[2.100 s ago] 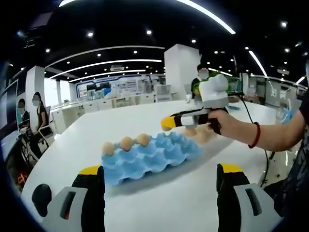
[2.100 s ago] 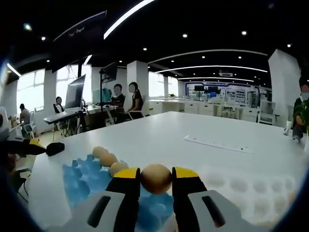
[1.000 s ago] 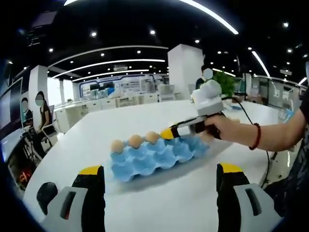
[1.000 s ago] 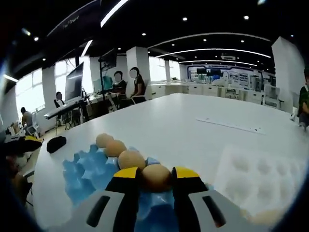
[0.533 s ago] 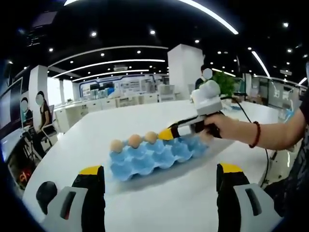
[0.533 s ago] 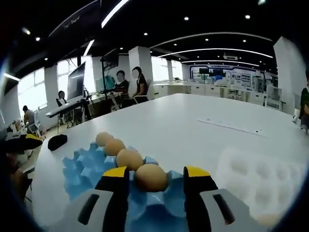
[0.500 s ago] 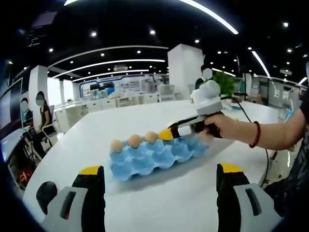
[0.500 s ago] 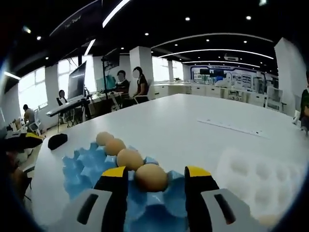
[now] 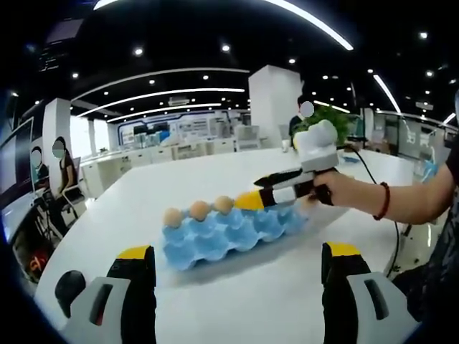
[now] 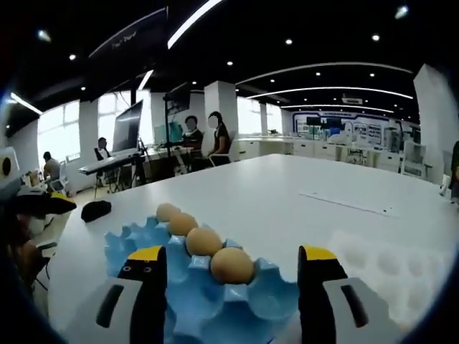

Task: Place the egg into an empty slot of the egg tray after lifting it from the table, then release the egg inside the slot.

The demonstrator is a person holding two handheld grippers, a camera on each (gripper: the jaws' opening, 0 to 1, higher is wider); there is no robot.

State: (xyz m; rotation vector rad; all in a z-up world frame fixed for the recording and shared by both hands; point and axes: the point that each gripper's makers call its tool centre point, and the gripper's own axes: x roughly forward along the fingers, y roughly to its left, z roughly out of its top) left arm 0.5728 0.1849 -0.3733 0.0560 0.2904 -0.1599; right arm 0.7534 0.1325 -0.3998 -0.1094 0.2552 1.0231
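Observation:
A blue egg tray (image 9: 215, 236) lies on the white table, with a row of brown eggs along its far edge. In the right gripper view the same tray (image 10: 143, 244) sits right in front of me, and the nearest egg (image 10: 232, 266) rests in a slot at the end of the row. My right gripper (image 10: 232, 254) is open, its yellow-tipped jaws wide apart on either side of that egg and not touching it. In the left gripper view the right gripper (image 9: 252, 200) hovers at the tray's far edge, held by a hand. My left gripper (image 9: 239, 261) is open and empty, short of the tray.
A white moulded tray (image 10: 373, 269) lies to the right of the blue one. A small black object (image 10: 94, 210) sits near the table's left edge. People sit at desks in the background. A white strip (image 10: 344, 203) lies farther out on the table.
The right gripper's jaws have spread wider and drawn back from the egg, which stays in its slot. The left gripper has held still.

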